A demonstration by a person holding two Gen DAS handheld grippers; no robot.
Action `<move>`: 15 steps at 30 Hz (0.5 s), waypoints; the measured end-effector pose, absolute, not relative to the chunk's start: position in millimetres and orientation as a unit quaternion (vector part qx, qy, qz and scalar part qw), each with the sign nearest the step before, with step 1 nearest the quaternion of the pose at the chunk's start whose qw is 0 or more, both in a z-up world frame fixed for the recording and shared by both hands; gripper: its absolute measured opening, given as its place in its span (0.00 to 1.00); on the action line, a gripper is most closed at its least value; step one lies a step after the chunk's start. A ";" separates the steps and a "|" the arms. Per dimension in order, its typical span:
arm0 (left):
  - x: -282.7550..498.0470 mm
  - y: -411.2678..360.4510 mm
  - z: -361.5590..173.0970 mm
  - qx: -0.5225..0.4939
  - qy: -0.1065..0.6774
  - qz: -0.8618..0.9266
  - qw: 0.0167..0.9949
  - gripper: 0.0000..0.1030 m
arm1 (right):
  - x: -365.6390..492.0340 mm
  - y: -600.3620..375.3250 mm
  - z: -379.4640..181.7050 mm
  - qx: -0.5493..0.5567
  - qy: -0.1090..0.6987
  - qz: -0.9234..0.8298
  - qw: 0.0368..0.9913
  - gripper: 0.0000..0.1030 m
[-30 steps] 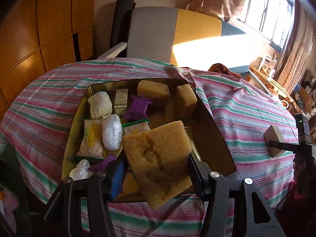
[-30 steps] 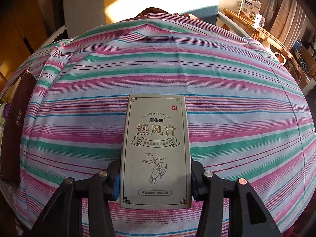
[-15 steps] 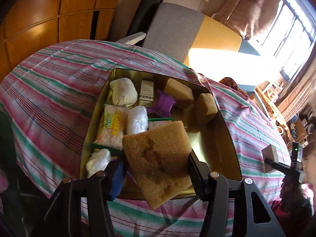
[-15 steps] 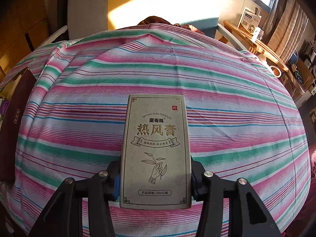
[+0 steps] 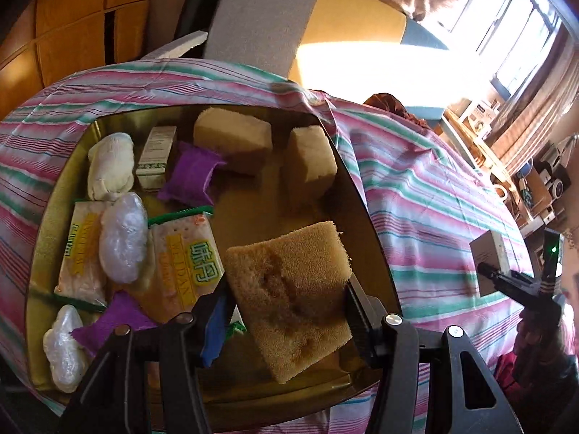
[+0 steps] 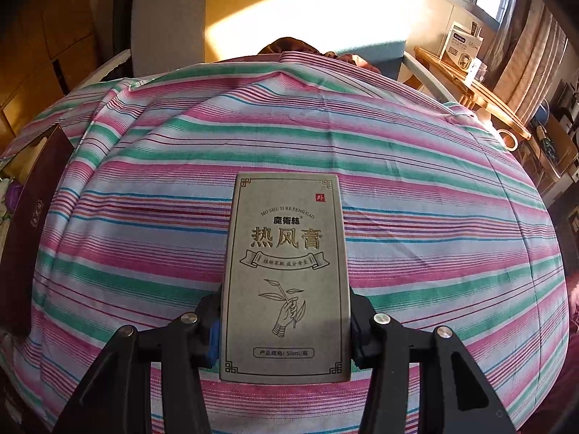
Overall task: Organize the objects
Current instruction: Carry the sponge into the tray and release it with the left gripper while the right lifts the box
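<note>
My left gripper (image 5: pixel 286 311) is shut on a tan sponge (image 5: pixel 293 289) and holds it tilted above the near right part of an open gold box (image 5: pixel 43 224). The box holds two more sponges (image 5: pixel 231 137), purple pouches (image 5: pixel 191 177), snack packets (image 5: pixel 181 264), white wrapped bundles (image 5: pixel 123 238) and a small carton (image 5: pixel 155 155). My right gripper (image 6: pixel 286 329) is shut on a grey-green ointment carton (image 6: pixel 286 282) with gold Chinese print, held over the striped cloth. It shows at the right of the left wrist view (image 5: pixel 490 256).
A pink, green and white striped cloth (image 6: pixel 398 188) covers the table. The box's dark side (image 6: pixel 25 224) stands at the left edge of the right wrist view. A grey and yellow chair (image 5: pixel 275 18) stands behind the table. Cluttered shelves (image 6: pixel 470 72) stand at the right.
My left gripper has moved in over the box with the sponge, so the box looks closer. My right gripper has pulled back slightly with the carton still in it.
</note>
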State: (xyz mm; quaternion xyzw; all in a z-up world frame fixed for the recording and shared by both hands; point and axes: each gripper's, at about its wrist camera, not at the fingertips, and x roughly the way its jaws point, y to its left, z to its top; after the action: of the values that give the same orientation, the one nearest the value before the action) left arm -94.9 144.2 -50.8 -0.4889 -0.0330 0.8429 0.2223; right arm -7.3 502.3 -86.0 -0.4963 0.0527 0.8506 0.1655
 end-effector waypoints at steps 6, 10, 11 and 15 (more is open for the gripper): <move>-88.8 155.7 -69.6 -0.500 0.018 0.837 0.221 0.60 | -8.6 503.5 -85.7 -0.495 0.053 0.851 0.165 0.49; -85.4 158.0 -72.4 -0.497 0.039 0.839 0.218 0.64 | -8.6 503.4 -86.2 -0.497 0.051 0.850 0.165 0.49; -83.5 157.5 -73.1 -0.497 0.041 0.839 0.219 0.64 | -8.5 503.5 -86.7 -0.498 0.052 0.850 0.165 0.49; -73.7 153.1 -75.4 -0.499 0.050 0.838 0.214 0.70 | -8.2 503.8 -88.3 -0.501 0.054 0.848 0.166 0.49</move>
State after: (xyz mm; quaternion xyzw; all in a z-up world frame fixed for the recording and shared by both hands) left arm -73.7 153.1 -75.4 -0.4986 0.0496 0.8385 0.2144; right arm -8.2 503.8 -88.3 -0.5013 0.0538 0.8476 0.1656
